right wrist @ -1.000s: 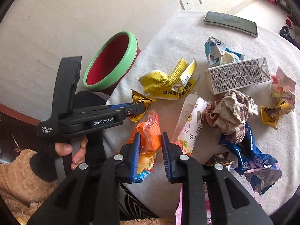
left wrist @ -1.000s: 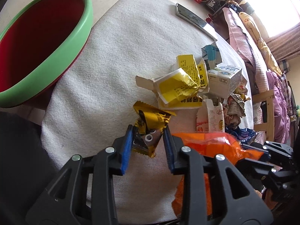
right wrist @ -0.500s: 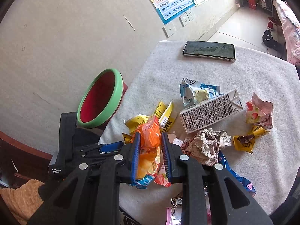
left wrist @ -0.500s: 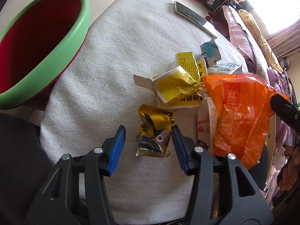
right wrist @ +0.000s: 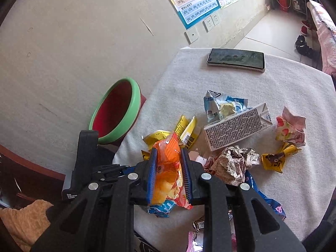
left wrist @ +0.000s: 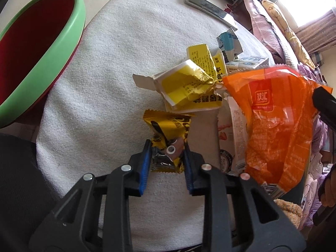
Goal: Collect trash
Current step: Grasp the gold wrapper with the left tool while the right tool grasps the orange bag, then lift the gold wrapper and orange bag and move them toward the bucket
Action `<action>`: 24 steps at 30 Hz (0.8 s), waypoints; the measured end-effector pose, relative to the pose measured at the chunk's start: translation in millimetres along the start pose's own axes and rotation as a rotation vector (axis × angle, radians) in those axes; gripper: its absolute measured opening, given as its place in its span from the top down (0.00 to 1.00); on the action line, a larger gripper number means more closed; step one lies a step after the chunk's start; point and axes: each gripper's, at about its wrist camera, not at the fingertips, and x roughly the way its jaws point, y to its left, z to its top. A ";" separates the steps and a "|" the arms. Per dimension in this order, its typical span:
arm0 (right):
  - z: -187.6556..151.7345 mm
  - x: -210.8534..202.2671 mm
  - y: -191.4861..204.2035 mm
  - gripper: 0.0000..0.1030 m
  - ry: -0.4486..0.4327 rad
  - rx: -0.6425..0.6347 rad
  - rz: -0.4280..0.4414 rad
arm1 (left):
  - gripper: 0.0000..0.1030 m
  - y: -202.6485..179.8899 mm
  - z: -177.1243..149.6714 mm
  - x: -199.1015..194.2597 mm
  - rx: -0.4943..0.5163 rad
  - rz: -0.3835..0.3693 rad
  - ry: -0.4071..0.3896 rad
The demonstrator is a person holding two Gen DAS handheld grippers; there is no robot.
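A round bench (right wrist: 294, 88) draped in pale towelling stands by a beige wall that carries a pinyin poster (right wrist: 195, 2) and sockets.

In the left wrist view, the left gripper (left wrist: 167, 153) has just been closing its jaws, and they now pinch the near end of a yellow-and-black candy wrapper (left wrist: 168, 128) that lies on the cloth. At 3 o'clock of it hangs an orange snack bag (left wrist: 277, 121), lifted clear of the bench; only this view shows its printed front. At 12 o'clock lies a torn yellow carton (left wrist: 189, 86), then a blue-and-white wrapper (left wrist: 227, 42), and farthest a phone (left wrist: 210, 10) seen edge-on. A red bin with a green rim (left wrist: 42, 56) stands off the bench edge at 10 o'clock.

In the right wrist view, the right gripper (right wrist: 168, 172) has its jaws clamped on the orange snack bag (right wrist: 168, 168). The left gripper's black body (right wrist: 88, 163) sits at 9 o'clock. Only here do a crumpled paper wad (right wrist: 233, 163), a milk carton (right wrist: 237, 126), a second yellow candy wrapper (right wrist: 275, 159) and a strawberry-print wrapper (right wrist: 292, 128) show, at 1 to 3 o'clock. The phone (right wrist: 236, 59) lies flat at the far side, its screen visible.
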 end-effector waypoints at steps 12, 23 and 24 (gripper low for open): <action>-14.2 25.5 0.2 0.47 0.064 0.037 -0.008 | 0.79 0.9 -1.1 -2.1 -0.010 0.002 -0.010; -44.0 29.4 5.8 0.42 0.150 0.034 0.013 | 0.78 0.9 -0.7 -0.4 -0.012 0.009 -0.007; -45.7 28.1 6.9 0.42 0.146 0.039 0.014 | 0.78 1.0 -0.8 -0.2 -0.013 0.011 -0.006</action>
